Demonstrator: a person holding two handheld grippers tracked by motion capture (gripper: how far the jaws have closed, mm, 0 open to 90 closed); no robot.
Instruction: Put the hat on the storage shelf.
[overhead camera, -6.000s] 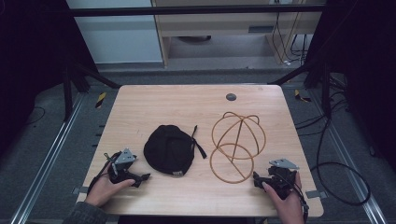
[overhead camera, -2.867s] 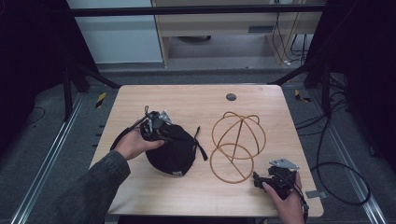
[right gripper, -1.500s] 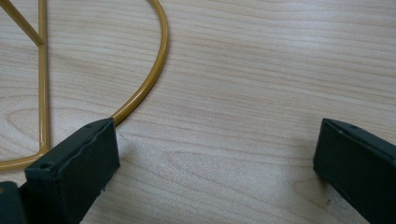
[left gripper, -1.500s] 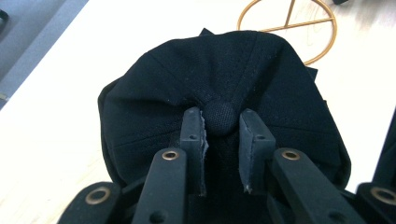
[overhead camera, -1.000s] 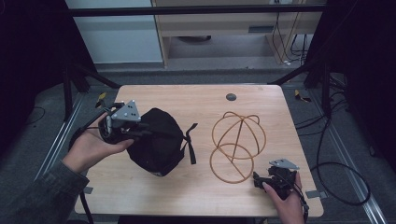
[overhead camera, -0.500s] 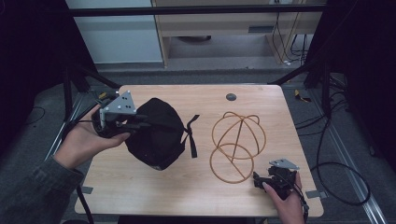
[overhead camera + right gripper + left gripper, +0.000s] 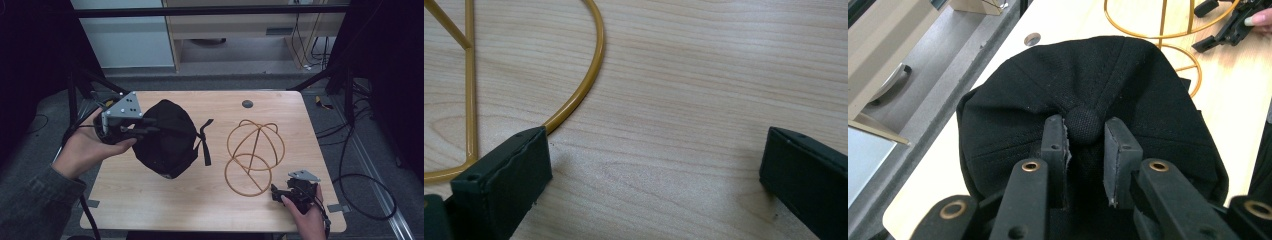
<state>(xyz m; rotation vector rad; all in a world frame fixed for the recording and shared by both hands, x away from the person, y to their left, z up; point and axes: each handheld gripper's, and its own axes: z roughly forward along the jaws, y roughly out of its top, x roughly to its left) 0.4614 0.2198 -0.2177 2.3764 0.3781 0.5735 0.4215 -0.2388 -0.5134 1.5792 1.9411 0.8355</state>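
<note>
**Cap held at crown, wire stand untouched**

The left gripper (image 7: 1083, 150) is clamping the black cap (image 7: 167, 135) by its crown button, holding it above the table (image 7: 165, 200). The right gripper (image 7: 654, 170) is resting, jaws wide apart, beside the gold wire stand (image 7: 252, 155).

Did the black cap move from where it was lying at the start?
Yes. The black cap, gripped by the left gripper, has been lifted and carried left, away from the gold wire stand.

A lab: black-framed rig (image 7: 345, 85), trailing cables (image 7: 360, 180), wooden table (image 7: 200, 200).
</note>
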